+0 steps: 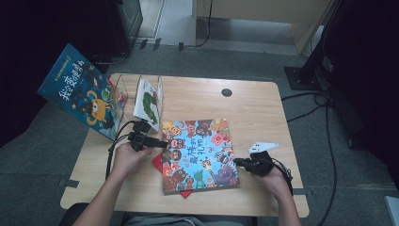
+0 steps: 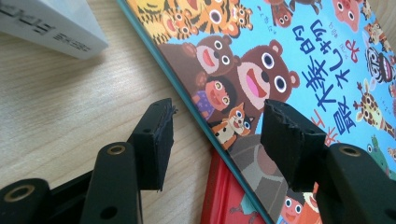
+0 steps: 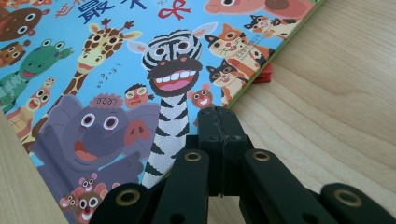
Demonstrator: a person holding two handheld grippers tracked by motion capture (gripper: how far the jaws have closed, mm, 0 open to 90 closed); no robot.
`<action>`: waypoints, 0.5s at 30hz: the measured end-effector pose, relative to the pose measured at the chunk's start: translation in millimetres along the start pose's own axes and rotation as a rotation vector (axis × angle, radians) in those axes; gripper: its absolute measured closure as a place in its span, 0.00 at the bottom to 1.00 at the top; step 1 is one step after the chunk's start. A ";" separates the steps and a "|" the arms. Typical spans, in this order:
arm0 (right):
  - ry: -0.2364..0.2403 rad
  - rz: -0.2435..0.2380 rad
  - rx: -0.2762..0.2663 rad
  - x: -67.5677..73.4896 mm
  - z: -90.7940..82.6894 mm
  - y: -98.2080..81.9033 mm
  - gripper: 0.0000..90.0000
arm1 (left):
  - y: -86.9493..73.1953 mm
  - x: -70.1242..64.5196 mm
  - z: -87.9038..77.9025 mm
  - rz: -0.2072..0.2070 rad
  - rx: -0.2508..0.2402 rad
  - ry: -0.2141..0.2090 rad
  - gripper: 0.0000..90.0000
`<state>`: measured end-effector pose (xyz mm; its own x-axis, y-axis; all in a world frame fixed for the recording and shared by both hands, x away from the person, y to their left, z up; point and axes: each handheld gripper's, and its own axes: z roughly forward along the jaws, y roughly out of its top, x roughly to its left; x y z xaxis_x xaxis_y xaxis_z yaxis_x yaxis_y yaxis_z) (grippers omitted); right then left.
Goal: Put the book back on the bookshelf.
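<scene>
The person's two forearms come in from the near edge of the worktop [image 1: 263,101] and angle inward toward a picture book [image 1: 199,153] with a blue cover crowded with cartoon animals, lying flat between the hands. The left hand [image 1: 126,157] holds the left gripper [image 1: 162,143] roughly level, pointing across at the book's left edge. Its fingers [image 2: 156,135] stand wide apart with nothing pressed between them. In the left gripper view one finger is over bare wood and the other over the cover near the bears, so the book's teal edge runs through the gap without touching either pad. A thin red book [image 2: 224,198] lies under the picture book, its edge showing just below that gap, and a white box [image 2: 51,23] sits on the wood farther ahead of the left finger.

The right hand [image 1: 273,179] holds the right gripper [image 1: 236,162] low, pointing at the book's right edge. Its fingers [image 3: 219,135] are pressed fully together and grip nothing. Their tips lie at the cover's border, just beside the zebra's neck; contact with the book cannot be made out.

Beyond the left gripper, a clear rack [image 1: 123,89] holds another upright book [image 1: 148,99].
</scene>
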<state>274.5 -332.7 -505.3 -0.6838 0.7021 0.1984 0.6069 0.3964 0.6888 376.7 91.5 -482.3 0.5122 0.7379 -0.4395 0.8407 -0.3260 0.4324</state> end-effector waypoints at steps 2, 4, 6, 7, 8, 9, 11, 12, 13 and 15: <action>0.022 -0.010 0.005 1.3 0.7 0.0 1.00 | -0.3 0.2 0.8 -0.001 0.003 -0.001 0.49; 0.037 -0.023 0.010 3.8 1.9 0.6 1.00 | -0.7 0.8 1.5 0.001 0.009 -0.002 0.50; 0.042 -0.036 0.015 6.0 2.9 1.5 1.00 | -0.8 1.6 2.8 0.003 0.015 0.003 0.50; 0.044 -0.037 0.015 6.3 3.2 1.6 1.00 | -1.0 2.0 3.6 0.001 0.017 0.005 0.49; 0.049 -0.035 0.016 6.8 3.4 1.8 1.00 | -1.3 2.2 4.5 -0.002 0.018 0.003 0.50; 0.053 -0.034 0.017 7.1 3.6 1.8 1.00 | -1.4 2.2 5.2 0.001 0.022 0.005 0.50; 0.064 -0.036 0.018 7.8 4.3 1.9 1.00 | -1.6 2.4 6.7 0.006 0.026 0.006 0.50; 0.069 -0.043 0.018 7.9 4.8 2.1 1.00 | -1.8 2.6 8.0 0.000 0.024 0.007 0.50; 0.068 -0.045 0.021 8.2 4.8 2.3 1.00 | -2.0 3.3 9.3 -0.003 0.030 0.007 0.50; 0.059 -0.038 0.015 8.4 5.4 2.8 1.00 | -2.3 5.3 10.1 -0.021 0.017 -0.014 0.50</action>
<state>272.7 -322.4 -505.5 -0.7291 0.6503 0.2136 0.5855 0.4310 0.6866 379.3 90.2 -493.5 0.4965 0.7363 -0.4598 0.8542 -0.3204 0.4095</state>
